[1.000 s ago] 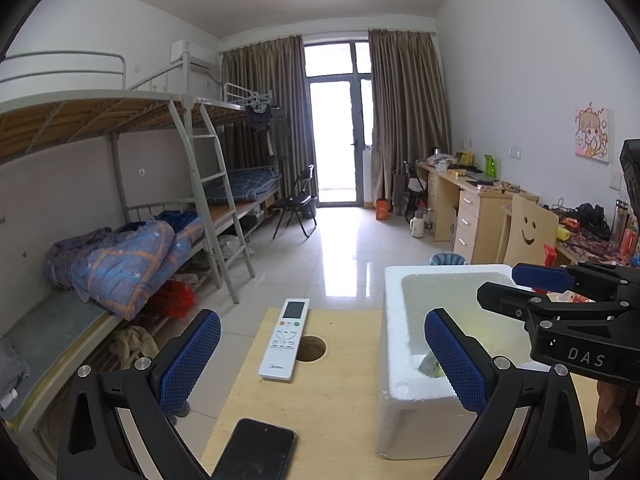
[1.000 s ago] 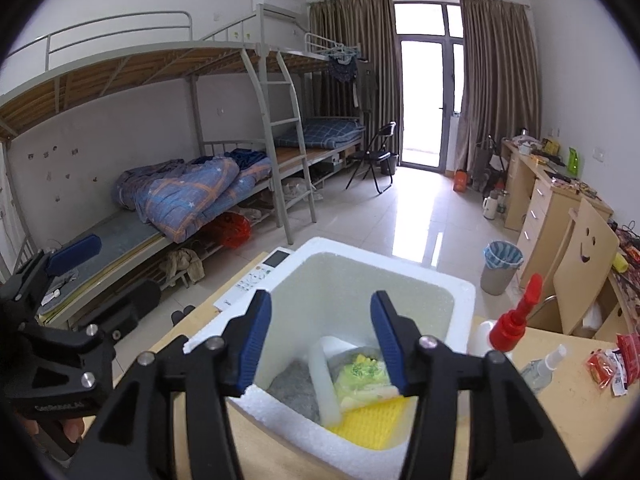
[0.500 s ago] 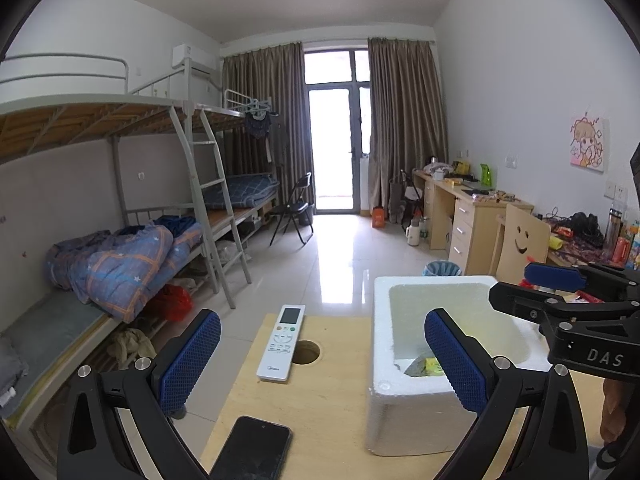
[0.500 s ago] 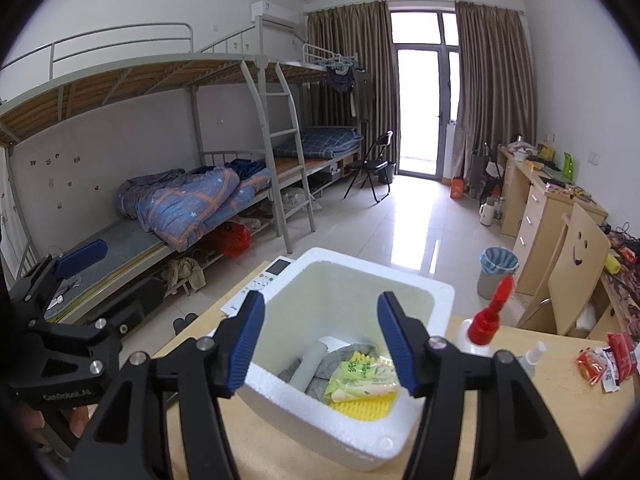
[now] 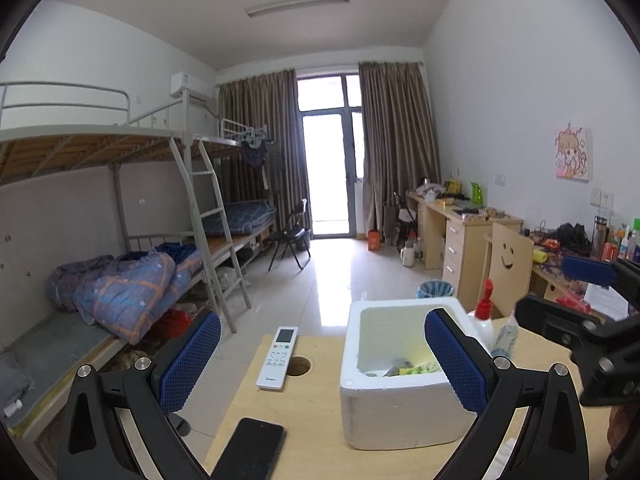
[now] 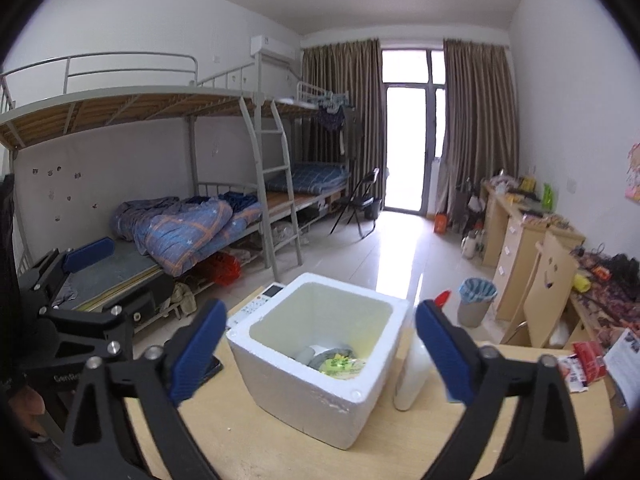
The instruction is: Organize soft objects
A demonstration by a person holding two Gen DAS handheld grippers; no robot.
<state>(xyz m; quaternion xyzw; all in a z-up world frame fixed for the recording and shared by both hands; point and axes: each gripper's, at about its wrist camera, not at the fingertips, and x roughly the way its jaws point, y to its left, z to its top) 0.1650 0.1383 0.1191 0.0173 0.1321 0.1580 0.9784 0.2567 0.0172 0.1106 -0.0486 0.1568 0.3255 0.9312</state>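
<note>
Both grippers, left and right, spread apart, empty. Soft items already inside the foam box at 12 o'clock; nothing soft visible on desk, likely near done.

- One white foam box on the tabletop.
- Soft things inside the box — a grey one and a yellow-green packet can be counted; any more are hidden by the wall.
- One remote control.
- One black phone.
- Two bottles beside the box: one red-topped spray bottle, one small clear one.
- One round hole in the tabletop.
- Two grippers — left gripper, right gripper.
- One blue bin on the floor.
</note>
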